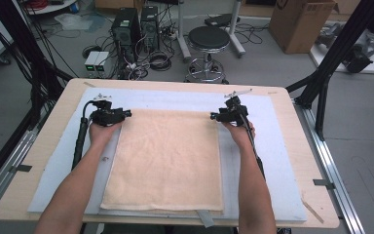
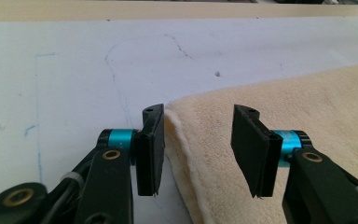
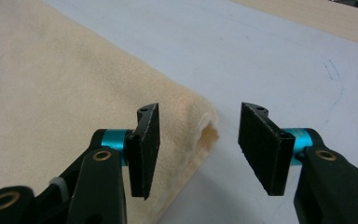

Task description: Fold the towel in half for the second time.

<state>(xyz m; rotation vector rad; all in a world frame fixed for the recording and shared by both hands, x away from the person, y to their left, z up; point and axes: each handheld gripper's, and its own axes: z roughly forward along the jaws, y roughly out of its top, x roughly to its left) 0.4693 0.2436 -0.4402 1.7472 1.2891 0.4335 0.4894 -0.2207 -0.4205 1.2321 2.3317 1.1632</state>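
The towel (image 1: 165,161) lies flat and doubled on the white mat (image 1: 272,170), its far edge neat and square, so one fold looks finished; any further fold or smoothing is judged still to come. The left gripper (image 1: 108,116) sits at the towel's far left corner, jaws parted to a middling gap with the corner between them but no pad pressing on it (image 2: 196,140). The right gripper (image 1: 229,115) sits at the far right corner, likewise open, the doubled corner (image 3: 200,130) lying loose between its jaws. Neither holds anything. No container stands on the table (image 1: 292,112) beside the towel.
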